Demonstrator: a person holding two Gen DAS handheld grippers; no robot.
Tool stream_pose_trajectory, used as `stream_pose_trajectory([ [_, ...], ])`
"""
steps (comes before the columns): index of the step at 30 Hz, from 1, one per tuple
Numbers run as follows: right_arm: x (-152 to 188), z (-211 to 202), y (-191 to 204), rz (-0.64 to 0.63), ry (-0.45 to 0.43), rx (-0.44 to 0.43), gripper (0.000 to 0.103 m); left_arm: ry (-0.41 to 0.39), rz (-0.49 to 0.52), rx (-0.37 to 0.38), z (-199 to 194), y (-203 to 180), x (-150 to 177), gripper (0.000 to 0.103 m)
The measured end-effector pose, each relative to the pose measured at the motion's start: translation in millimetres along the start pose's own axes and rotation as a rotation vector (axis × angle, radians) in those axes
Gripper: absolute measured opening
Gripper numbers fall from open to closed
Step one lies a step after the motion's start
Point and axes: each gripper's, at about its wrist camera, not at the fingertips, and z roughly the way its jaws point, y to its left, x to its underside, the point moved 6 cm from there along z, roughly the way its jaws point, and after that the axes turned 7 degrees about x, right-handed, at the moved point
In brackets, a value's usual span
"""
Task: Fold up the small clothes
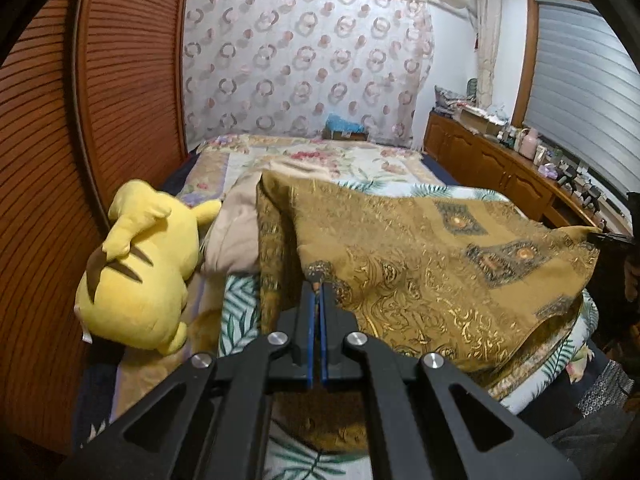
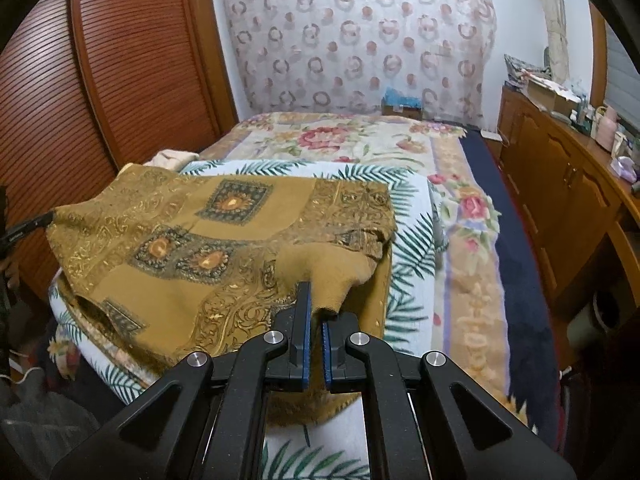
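A mustard-gold patterned cloth [image 1: 432, 256] with dark square medallions hangs stretched above a white leaf-print blanket [image 1: 240, 308] on the bed. My left gripper [image 1: 319, 280] is shut on the cloth's near left edge, blue pads pressed together on the fabric. In the right wrist view the same gold cloth [image 2: 192, 248] spreads left, and my right gripper [image 2: 316, 300] is shut on its near right edge, a fold draped over the fingertips. Each gripper's black tip shows at the far corner of the other's view: the right gripper [image 1: 612, 238] and the left gripper [image 2: 28, 226].
A yellow plush toy [image 1: 140, 264] lies left by the brown slatted wardrobe [image 1: 80, 120]. A beige garment [image 1: 236, 232] sits behind the cloth. The floral bedspread [image 2: 360, 140] runs back to a patterned curtain. A wooden cabinet [image 2: 568, 192] with clutter lines the right side.
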Motion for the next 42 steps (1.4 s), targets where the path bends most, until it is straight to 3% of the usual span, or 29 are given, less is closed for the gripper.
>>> stream_pose_trajectory([
  [5, 16, 8, 0, -0.002, 0.037, 0.023, 0.002, 0.035, -0.027, -0.017, 4, 4, 16, 0.000],
  [11, 16, 7, 6, -0.044, 0.026, 0.103, 0.010, 0.057, -0.015, -0.043, 5, 5, 24, 0.010],
  [14, 11, 4, 9, -0.063, 0.000, 0.133, 0.025, 0.069, -0.013, -0.048, 10, 3, 27, 0.014],
  [16, 8, 4, 13, -0.065, -0.014, 0.123, 0.049, 0.079, -0.019, -0.046, 15, 2, 29, 0.015],
  [17, 8, 5, 14, -0.068, -0.017, 0.117, 0.052, 0.086, -0.021, -0.046, 18, 1, 31, 0.016],
  [34, 30, 90, 88, -0.136, 0.087, 0.002, 0.053, 0.190, -0.031, -0.093, 61, 11, 58, 0.020],
  [42, 38, 110, 96, -0.161, 0.081, 0.026, 0.055, 0.205, -0.042, -0.099, 67, 19, 67, 0.021],
])
